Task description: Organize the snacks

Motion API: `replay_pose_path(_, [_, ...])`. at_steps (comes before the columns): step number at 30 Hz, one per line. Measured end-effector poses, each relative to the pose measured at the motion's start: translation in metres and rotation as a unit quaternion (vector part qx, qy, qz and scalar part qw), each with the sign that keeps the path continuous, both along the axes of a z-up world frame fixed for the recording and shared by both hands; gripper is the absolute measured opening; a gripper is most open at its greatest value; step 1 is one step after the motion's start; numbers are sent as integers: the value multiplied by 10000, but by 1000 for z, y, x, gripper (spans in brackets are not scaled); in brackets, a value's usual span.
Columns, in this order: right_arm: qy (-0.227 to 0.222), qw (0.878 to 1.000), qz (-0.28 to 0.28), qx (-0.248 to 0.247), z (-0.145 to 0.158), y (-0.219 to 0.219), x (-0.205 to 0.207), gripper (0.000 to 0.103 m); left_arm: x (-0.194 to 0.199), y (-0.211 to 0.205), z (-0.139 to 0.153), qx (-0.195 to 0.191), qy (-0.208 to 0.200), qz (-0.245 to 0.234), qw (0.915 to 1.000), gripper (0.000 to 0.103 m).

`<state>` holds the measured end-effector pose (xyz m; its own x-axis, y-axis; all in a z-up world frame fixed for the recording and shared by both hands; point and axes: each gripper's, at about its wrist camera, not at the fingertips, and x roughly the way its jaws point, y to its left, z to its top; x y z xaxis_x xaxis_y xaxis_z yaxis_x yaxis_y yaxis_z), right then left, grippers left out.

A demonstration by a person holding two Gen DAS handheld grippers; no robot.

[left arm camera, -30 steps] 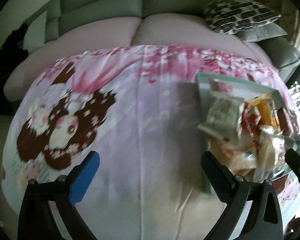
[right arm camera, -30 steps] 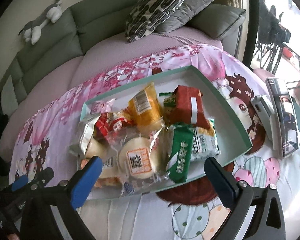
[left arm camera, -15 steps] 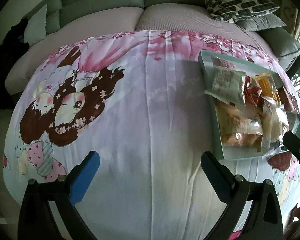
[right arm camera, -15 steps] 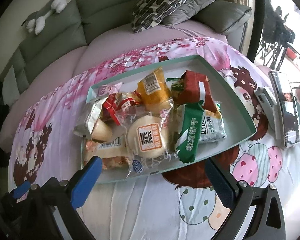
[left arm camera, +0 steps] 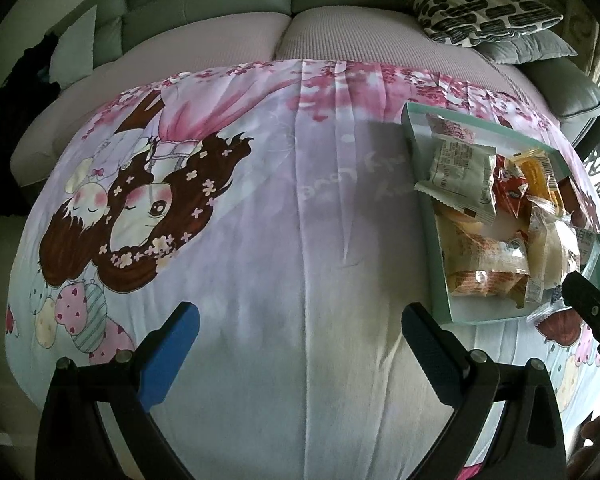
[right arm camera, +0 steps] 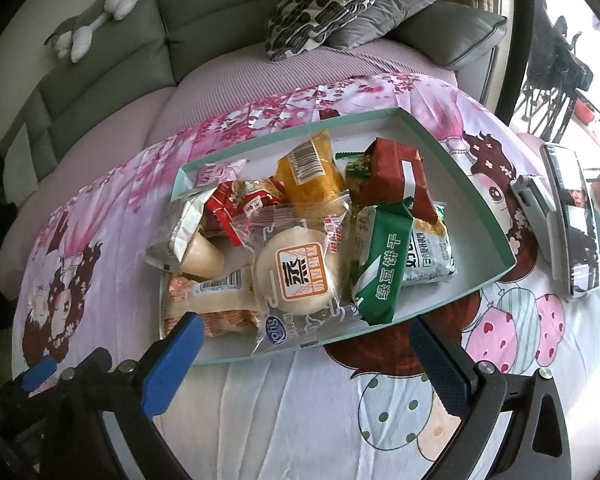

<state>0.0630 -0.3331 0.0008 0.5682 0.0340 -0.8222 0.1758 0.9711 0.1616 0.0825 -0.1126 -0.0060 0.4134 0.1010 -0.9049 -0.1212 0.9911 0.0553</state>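
A shallow mint-green tray (right arm camera: 476, 196) lies on a cartoon-print cloth and holds a pile of packaged snacks. Among them are a round white bun in clear wrap (right arm camera: 296, 272), a green biscuit pack (right arm camera: 384, 268), a red pack (right arm camera: 400, 172), a yellow pack (right arm camera: 310, 168) and a silver pack (right arm camera: 180, 232). My right gripper (right arm camera: 304, 352) is open and empty, just in front of the tray's near edge. My left gripper (left arm camera: 300, 344) is open and empty over bare cloth, left of the tray (left arm camera: 432, 216). The silver pack (left arm camera: 460, 172) overhangs the tray's left rim.
A phone (right arm camera: 576, 216) and a grey device (right arm camera: 534, 204) lie on the cloth right of the tray. A grey sofa (right arm camera: 112, 64) with patterned cushions (right arm camera: 332, 0) stands behind. A plush toy (right arm camera: 96, 20) lies on the sofa back. The other gripper's tip (left arm camera: 592, 312) shows at the right.
Both grippers have pulled back and risen a little, so the tray sits farther off in both views. Both stay open. The snacks have not moved.
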Motion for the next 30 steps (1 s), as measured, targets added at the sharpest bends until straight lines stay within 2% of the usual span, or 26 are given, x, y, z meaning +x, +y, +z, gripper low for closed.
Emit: replay_pose_path(30, [33, 10000, -61, -34, -10, -7, 7, 103, 9, 6, -9, -54, 116, 194, 9997, 101])
